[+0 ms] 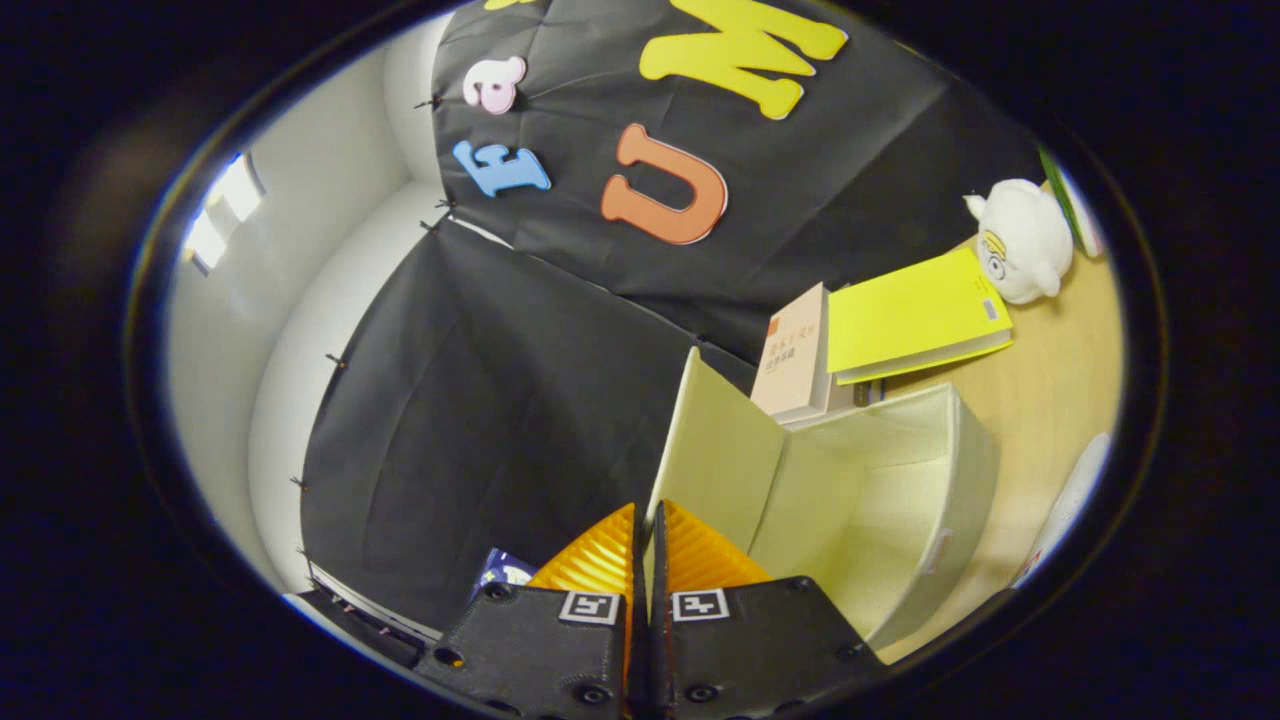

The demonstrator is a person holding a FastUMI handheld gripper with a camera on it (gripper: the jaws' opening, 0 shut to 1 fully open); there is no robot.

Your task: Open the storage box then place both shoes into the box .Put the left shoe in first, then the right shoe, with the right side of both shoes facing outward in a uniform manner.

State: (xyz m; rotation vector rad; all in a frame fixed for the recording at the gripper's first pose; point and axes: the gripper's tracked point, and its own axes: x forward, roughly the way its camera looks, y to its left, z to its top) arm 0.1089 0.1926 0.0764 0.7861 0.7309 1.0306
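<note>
The hand-held gripper [645, 540] has its two orange ribbed fingers [598, 565] pressed almost together on the thin edge of the lid [720, 455] of the storage box; both fingers bear on that edge, one on each side. The lid, one pale cream panel, stands raised and tilted, rising from the fingertips away toward the booth wall, with its long edge running along the box's near side.

One storage box [890, 500] sits just ahead and to the right of the fingers on the wooden surface [1050, 400]. It is pale fabric, open at the top, the inside in view and holding nothing visible. Its long axis runs from the fingers away to the right.

Beyond the box, touching or just behind its far wall, stands one beige book [795, 355], upright and leaning. Beside it to the right lies one yellow book [915, 315], flat. Further right, near the wall, rests one white plush toy [1020, 240]. A white object [1075, 500] shows partly at the far right; what it is cannot be told.
</note>
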